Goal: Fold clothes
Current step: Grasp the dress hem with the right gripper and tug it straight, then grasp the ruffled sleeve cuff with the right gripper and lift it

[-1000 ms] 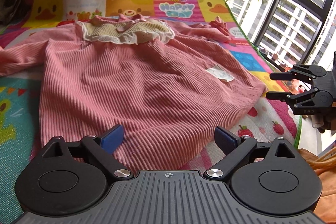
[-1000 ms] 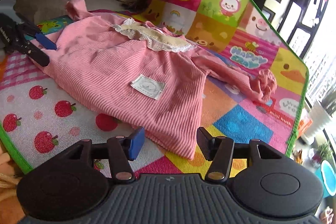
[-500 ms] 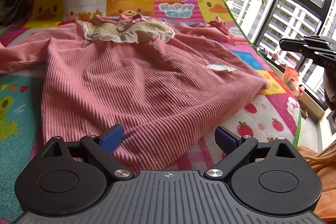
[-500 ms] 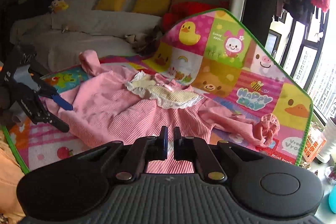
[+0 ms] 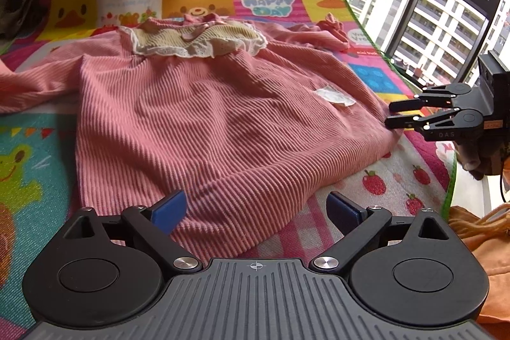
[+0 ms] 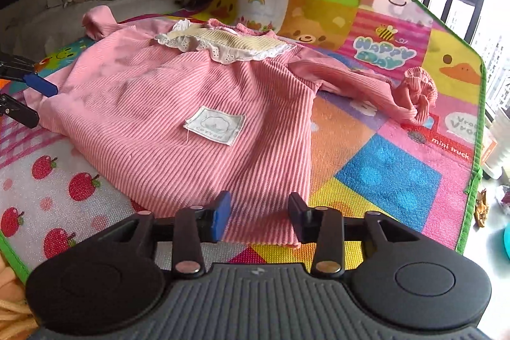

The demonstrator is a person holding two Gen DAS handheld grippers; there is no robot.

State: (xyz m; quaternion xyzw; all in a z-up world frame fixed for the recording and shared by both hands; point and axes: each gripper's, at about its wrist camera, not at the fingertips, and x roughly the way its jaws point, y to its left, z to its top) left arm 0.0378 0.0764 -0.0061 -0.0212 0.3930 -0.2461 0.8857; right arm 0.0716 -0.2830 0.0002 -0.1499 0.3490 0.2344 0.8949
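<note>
The left gripper (image 5: 256, 206) is wide open, holding nothing. So is the right gripper (image 6: 258, 214). Just past both lies the pink dress (image 5: 207, 123) (lace collar far away), spread flat on the play mat (image 6: 392, 174).

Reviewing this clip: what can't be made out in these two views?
- Dress left sleeve end: cut off by the left wrist view's left edge.
- Dress hem corner: hidden behind the right gripper in the right wrist view.
- Patch lettering: too small to read.
- Left gripper body: cut off by the right wrist view's left edge.
- Mat under the dress: covered.
</note>
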